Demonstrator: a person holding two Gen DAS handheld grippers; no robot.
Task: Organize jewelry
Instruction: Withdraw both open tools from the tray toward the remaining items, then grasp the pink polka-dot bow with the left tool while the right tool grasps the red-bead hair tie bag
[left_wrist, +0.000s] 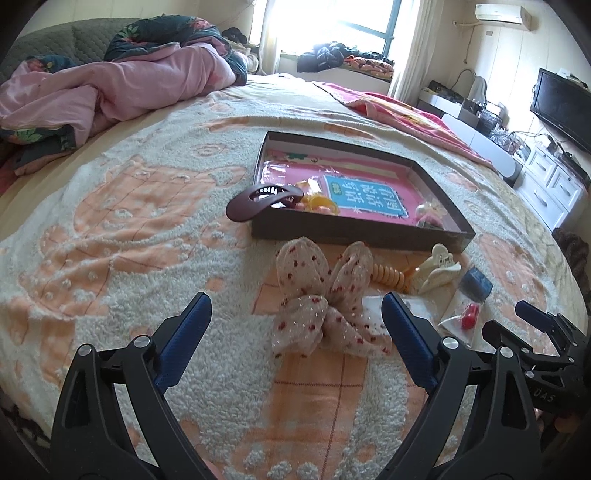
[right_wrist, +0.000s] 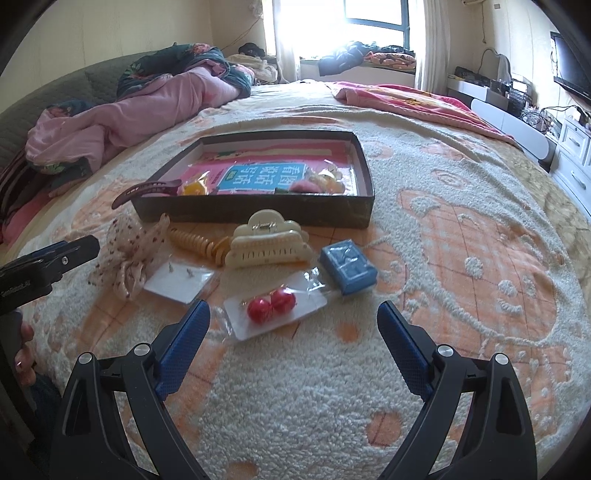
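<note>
A shallow dark box (left_wrist: 354, 232) (right_wrist: 258, 210) lies on the bed with a pink book and small hair things inside; a maroon hair clip (left_wrist: 258, 201) (right_wrist: 147, 190) rests over its corner. In front lie a spotted fabric bow (left_wrist: 317, 302) (right_wrist: 129, 254), an orange spiral tie (left_wrist: 388, 275) (right_wrist: 199, 245), a cream claw clip (left_wrist: 437, 271) (right_wrist: 267, 243), a blue box (left_wrist: 476, 282) (right_wrist: 349, 267), a bag with red bead earrings (left_wrist: 467, 317) (right_wrist: 271, 304) and a white earring card (right_wrist: 179, 282). My left gripper (left_wrist: 295, 312) is open around the bow. My right gripper (right_wrist: 293, 319) is open just before the red earrings.
A crumpled pink quilt (left_wrist: 110, 81) (right_wrist: 129, 110) lies at the back left of the bed, a pink blanket (left_wrist: 399, 110) at the back right. White drawers (left_wrist: 550, 184) and a TV (left_wrist: 561, 103) stand to the right of the bed.
</note>
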